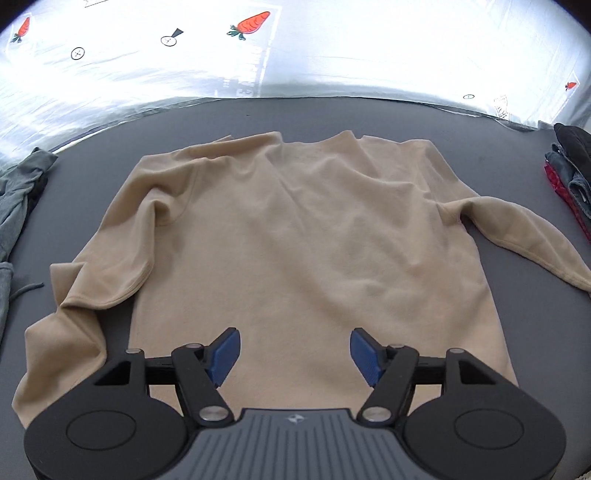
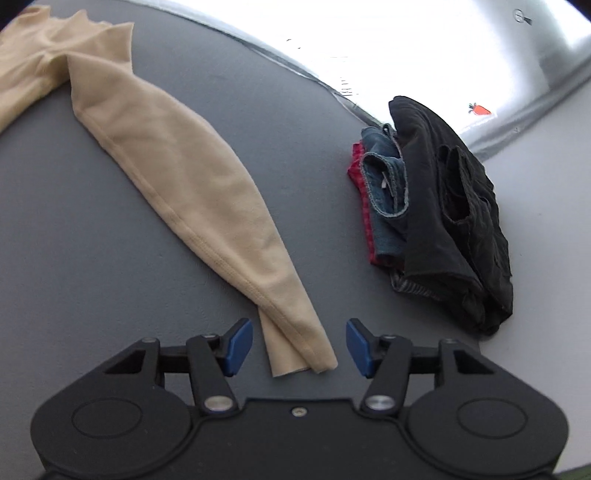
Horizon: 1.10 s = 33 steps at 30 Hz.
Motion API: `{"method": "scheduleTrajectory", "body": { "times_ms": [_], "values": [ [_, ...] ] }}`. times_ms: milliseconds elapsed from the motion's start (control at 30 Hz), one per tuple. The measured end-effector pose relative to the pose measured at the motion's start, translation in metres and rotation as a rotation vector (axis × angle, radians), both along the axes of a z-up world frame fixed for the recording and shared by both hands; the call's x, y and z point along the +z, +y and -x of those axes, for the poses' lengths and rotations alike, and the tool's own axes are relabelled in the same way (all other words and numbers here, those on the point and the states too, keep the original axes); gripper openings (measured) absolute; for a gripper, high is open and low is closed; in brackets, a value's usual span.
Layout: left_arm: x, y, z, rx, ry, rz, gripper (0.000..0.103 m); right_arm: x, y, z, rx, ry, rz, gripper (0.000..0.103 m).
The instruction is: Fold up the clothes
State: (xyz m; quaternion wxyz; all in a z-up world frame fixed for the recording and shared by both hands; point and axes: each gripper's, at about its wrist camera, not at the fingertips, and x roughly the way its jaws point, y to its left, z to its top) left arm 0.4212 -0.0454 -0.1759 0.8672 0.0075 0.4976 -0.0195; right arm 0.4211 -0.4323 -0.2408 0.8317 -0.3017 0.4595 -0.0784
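A beige long-sleeved top [image 1: 295, 229] lies spread flat on the dark grey table [image 1: 332, 114], neck at the far side, hem near me. My left gripper [image 1: 295, 354] hovers open over the hem's middle, blue pads wide apart, nothing between them. The left sleeve [image 1: 74, 325] bends back along the body. In the right wrist view the right sleeve [image 2: 192, 192] stretches diagonally toward me. Its cuff [image 2: 299, 354] lies between the spread fingers of my open right gripper [image 2: 299, 347], untouched by the pads.
A stack of folded clothes [image 2: 436, 214], black on top with denim and red beneath, sits at the table's right edge. Grey garments [image 1: 18, 199] lie at the left edge. Beyond the table's far edge is a shiny white sheet with carrot prints [image 1: 251, 24].
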Motion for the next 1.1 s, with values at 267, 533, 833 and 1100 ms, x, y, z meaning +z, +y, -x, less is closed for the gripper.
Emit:
{"method": "scheduleTrajectory", "body": {
  "times_ms": [267,533,833,1100],
  "values": [
    [-0.009,-0.044,-0.05,-0.032,0.041,0.008,0.067,0.02,-0.016,-0.025,0.135,-0.044,0.019,0.003],
    [-0.017,-0.048,-0.048,-0.044,0.066,-0.018,0.068,0.071,0.014,0.014,0.169,-0.164,0.129,0.004],
    [-0.02,-0.033,-0.036,0.009,0.099,0.028,0.071,0.027,0.002,0.038,-0.13,-0.011,-0.256,0.053],
    [-0.016,-0.028,-0.028,0.034,0.088,0.051,0.071,0.033,-0.073,0.038,-0.603,-0.279,-0.541,0.058]
  ]
}}
